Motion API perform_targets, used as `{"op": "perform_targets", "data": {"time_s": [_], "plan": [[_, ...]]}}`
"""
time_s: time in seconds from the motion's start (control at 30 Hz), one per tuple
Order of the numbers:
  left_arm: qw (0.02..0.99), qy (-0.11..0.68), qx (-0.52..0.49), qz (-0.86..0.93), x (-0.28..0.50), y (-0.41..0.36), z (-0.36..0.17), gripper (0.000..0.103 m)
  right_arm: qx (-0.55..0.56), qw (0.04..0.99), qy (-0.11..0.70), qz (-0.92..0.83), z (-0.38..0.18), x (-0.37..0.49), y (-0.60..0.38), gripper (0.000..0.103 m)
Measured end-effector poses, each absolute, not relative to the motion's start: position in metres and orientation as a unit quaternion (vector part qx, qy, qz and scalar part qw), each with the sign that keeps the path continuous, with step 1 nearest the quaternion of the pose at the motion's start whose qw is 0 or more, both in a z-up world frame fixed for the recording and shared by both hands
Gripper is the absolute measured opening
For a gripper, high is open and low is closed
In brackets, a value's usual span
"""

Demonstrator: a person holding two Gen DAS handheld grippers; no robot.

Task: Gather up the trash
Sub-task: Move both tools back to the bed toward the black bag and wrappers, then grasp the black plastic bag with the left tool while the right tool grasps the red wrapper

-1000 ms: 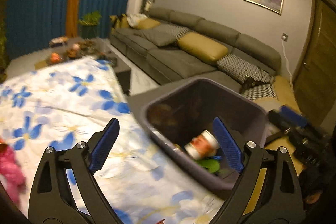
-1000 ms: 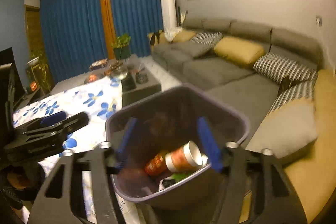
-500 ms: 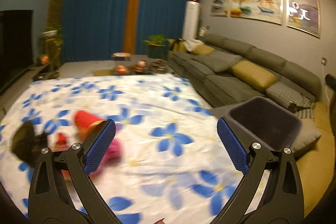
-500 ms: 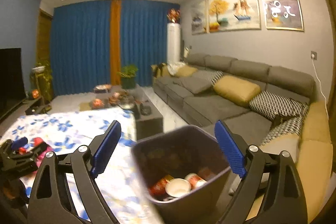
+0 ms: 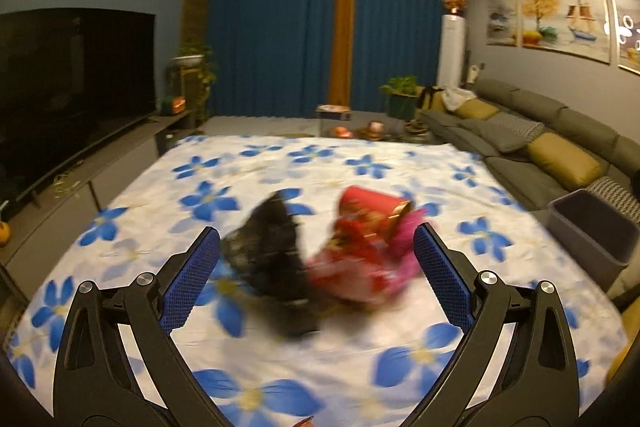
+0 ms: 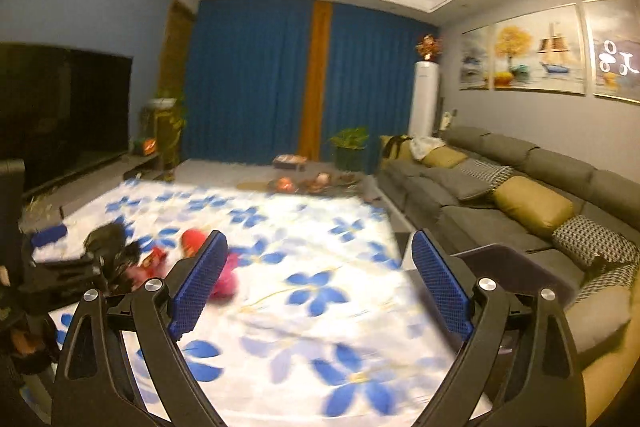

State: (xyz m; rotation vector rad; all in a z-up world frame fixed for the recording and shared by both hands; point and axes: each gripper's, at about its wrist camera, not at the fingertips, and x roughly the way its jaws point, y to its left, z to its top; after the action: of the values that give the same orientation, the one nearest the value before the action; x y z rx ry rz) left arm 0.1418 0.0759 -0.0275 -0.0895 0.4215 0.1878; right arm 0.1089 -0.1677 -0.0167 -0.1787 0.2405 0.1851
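Trash lies ahead of wide left hand-held gripper.

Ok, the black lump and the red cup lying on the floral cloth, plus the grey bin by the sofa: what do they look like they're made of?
Black lump: probably thin crumpled plastic film or a bag, judging by its ragged folds; blur leaves it open.
Red cup: likely printed paper, matte red with a gold rim.
Grey bin: rigid moulded plastic, smooth matte walls.
Floral cloth: soft printed fabric, lightly wrinkled.

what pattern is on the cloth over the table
White with blue flowers, clearest in the left wrist view.
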Motion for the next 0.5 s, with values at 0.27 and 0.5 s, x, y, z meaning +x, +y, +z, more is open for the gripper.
{"op": "perform_targets", "data": {"time_s": [0.27, 0.5], "plan": [[0.964, 0.239, -0.058, 0.105, 0.158, 0.120, -0.049, 0.095, -0.094, 0.973, 0.177, 0.119, -0.059, 0.137, -0.112, 0.090], [0.954, 0.288, -0.051, 0.065, 0.191, 0.120, -0.064, 0.058, -0.092, 0.965, 0.207, 0.136, -0.079, 0.153, -0.086, 0.090]]}}
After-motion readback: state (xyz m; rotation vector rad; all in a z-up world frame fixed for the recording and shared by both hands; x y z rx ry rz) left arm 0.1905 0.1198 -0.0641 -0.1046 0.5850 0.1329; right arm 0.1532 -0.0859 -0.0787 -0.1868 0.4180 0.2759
